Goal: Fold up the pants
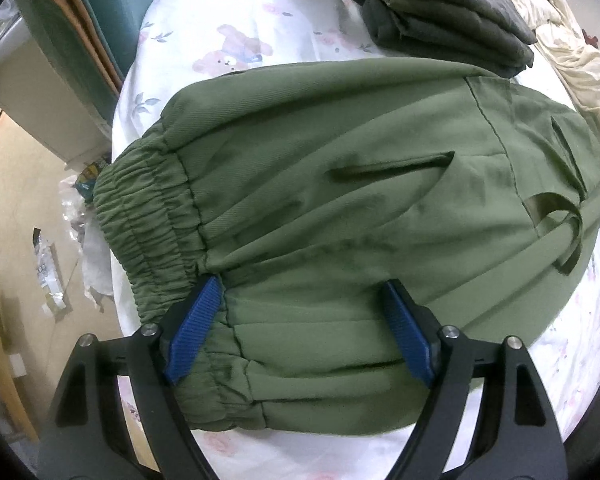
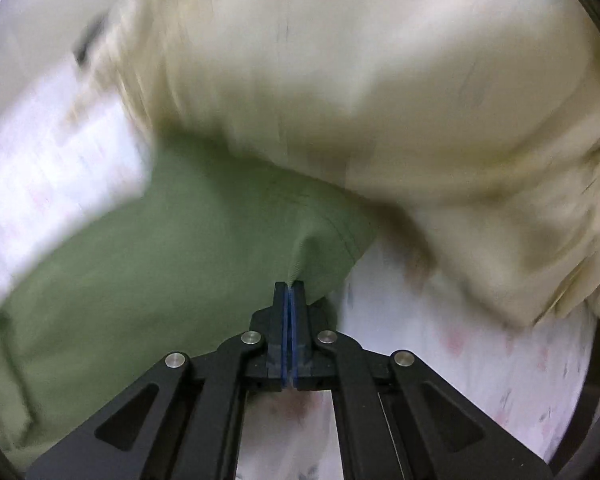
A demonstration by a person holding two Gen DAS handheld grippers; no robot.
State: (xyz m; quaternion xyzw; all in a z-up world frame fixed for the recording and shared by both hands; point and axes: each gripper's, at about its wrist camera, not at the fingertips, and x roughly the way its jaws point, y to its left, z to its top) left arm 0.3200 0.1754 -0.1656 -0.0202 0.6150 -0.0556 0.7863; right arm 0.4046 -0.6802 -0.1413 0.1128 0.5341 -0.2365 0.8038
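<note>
Pants point(image 1: 340, 216) lying lengthwise from waistband toward my right gripper point(image 2: 291, 285), pinching far corner; my left gripper point(image 1: 304, 300) hovering wide over waistband point(image 1: 148, 216).

Left wrist view: soft even indoor light, no hard shadows, mild glare on white sheet point(image 1: 284, 20) beyond fingertips. Green pants point(image 1: 340, 208) between and ahead of fingers sharp, weave visible. Strong fisheye bowing, dark vignette at corners; far rim slightly soft.

Right wrist view: heavy motion blur; cream fabric point(image 2: 380, 80) beyond fingertips smeared, sheet left of fingers streaked, washed out. Only black fingers point(image 2: 278, 320) crisp. Dark rounded corners.
</note>
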